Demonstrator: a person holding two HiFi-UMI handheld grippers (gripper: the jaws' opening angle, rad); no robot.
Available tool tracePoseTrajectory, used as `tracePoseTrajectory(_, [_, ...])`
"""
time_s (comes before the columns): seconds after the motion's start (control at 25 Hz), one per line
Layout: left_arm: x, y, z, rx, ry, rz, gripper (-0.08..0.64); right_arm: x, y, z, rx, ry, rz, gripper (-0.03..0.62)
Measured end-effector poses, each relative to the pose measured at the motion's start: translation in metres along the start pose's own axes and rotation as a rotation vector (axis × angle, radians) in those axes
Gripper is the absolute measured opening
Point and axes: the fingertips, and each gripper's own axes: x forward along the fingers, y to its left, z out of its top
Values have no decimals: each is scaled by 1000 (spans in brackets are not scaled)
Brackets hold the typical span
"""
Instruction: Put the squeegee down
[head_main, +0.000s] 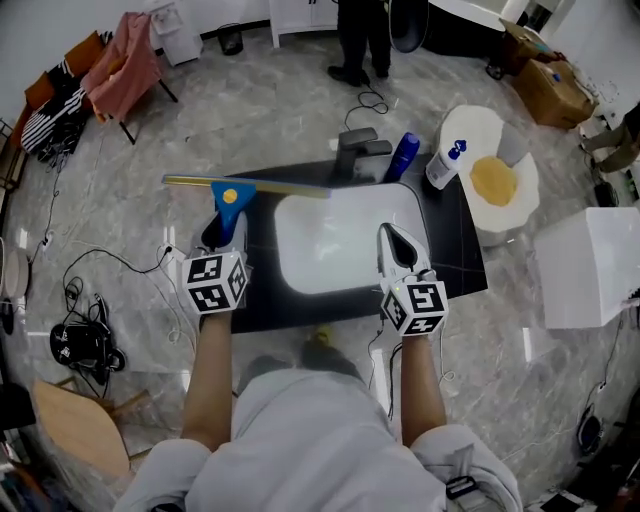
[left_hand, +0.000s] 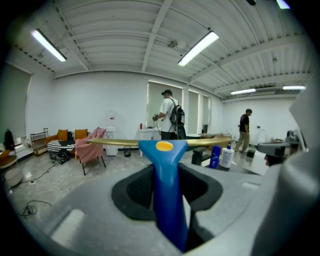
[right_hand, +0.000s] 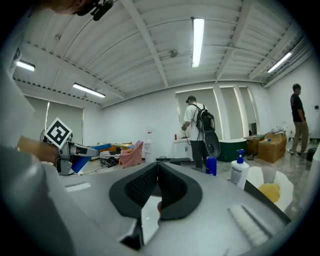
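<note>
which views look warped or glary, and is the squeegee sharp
Head view: wide-angle bend at the edges, white sink nearly blown out, squeegee sharp. Left gripper view: fisheye with dark corners, squeegee handle close and slightly soft. Right gripper view: same fisheye, ceiling light glaring.

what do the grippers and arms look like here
The left gripper and right gripper are light grey shells with black ribbed pads, each carrying a white cube of black square markers. The sleeves are pale grey, ending near the elbows.

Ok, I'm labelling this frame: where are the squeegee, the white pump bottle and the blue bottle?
squeegee (head_main: 227, 205): head view, on its blue handle.
pump bottle (head_main: 441, 168): head view, on its white body.
blue bottle (head_main: 403, 157): head view, on its side.
</note>
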Motion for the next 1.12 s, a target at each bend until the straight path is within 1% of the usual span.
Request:
tracePoseTrajectory(0.16, [21, 3, 5, -11, 11, 16, 130, 23, -7, 2, 0, 11, 30, 3])
tracePoseTrajectory(0.32, [34, 11, 4, -13, 27, 28, 130, 44, -6, 1, 4, 16, 51, 3])
tracePoseTrajectory(0.56, [51, 31, -2, -80, 51, 56, 132, 66, 2, 3, 5, 29, 69, 3])
tracePoseTrajectory(0.64, [58, 34, -5, -87, 61, 52, 132, 71, 3, 2, 4, 37, 71, 3])
tracePoseTrajectory(0.8, [78, 39, -14, -96, 91, 53, 132, 83, 1, -1, 4, 46, 73, 3])
tracePoseTrajectory(1.12, [124, 52, -46, -172, 179, 90, 132, 103, -9, -11, -7, 70, 78, 3])
